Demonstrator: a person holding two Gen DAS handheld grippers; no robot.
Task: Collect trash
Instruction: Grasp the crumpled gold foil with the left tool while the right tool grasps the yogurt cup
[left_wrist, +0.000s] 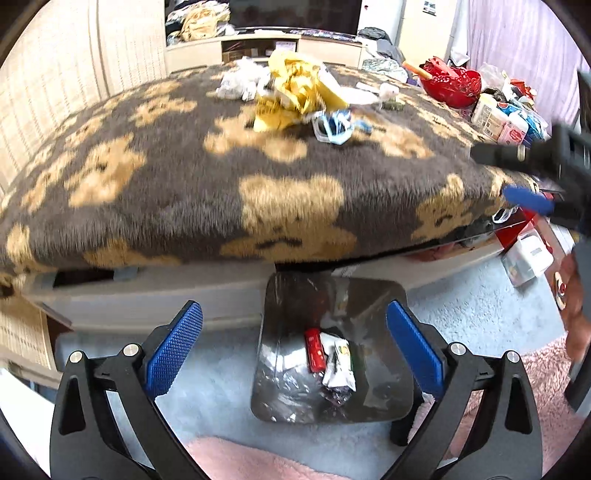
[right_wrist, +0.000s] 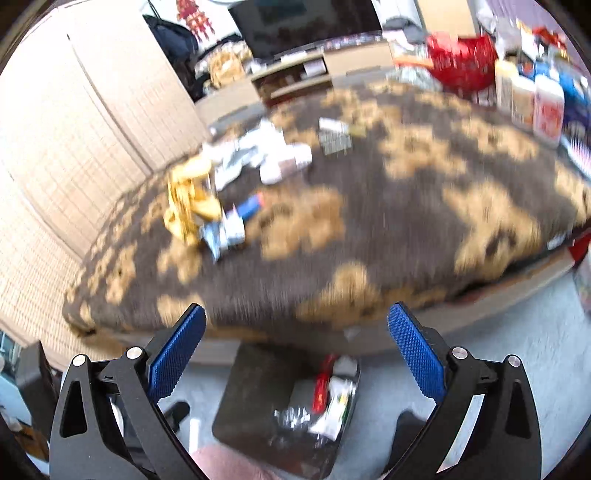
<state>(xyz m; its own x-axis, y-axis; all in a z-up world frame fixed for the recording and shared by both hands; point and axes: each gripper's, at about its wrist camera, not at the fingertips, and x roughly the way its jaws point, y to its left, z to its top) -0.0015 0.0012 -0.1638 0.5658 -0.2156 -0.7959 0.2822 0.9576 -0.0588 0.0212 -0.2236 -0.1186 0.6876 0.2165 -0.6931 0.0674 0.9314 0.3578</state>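
Observation:
A dark trash bin (left_wrist: 384, 295) stands on the floor below the table edge, holding a red wrapper (left_wrist: 314, 350) and a white packet (left_wrist: 339, 365). It also shows in the right wrist view (right_wrist: 255, 398). Trash lies on the bear-patterned table cover (left_wrist: 184, 192): a crumpled yellow bag (left_wrist: 295, 92), white tissue (left_wrist: 240, 81) and a blue-white wrapper (left_wrist: 332, 127). In the right wrist view the yellow bag (right_wrist: 190, 199), white wrappers (right_wrist: 273, 158) and blue-white wrapper (right_wrist: 229, 229) are blurred. My left gripper (left_wrist: 294, 349) is open and empty above the bin. My right gripper (right_wrist: 296, 356) is open and empty; it appears at the right edge of the left wrist view (left_wrist: 532, 177).
A red bowl (left_wrist: 452, 83) and several bottles and packets (left_wrist: 506, 118) crowd the table's far right. A TV stand (left_wrist: 258, 46) is behind. A white box (left_wrist: 528, 258) lies on the pale carpet at right. A woven screen (left_wrist: 55, 81) stands at left.

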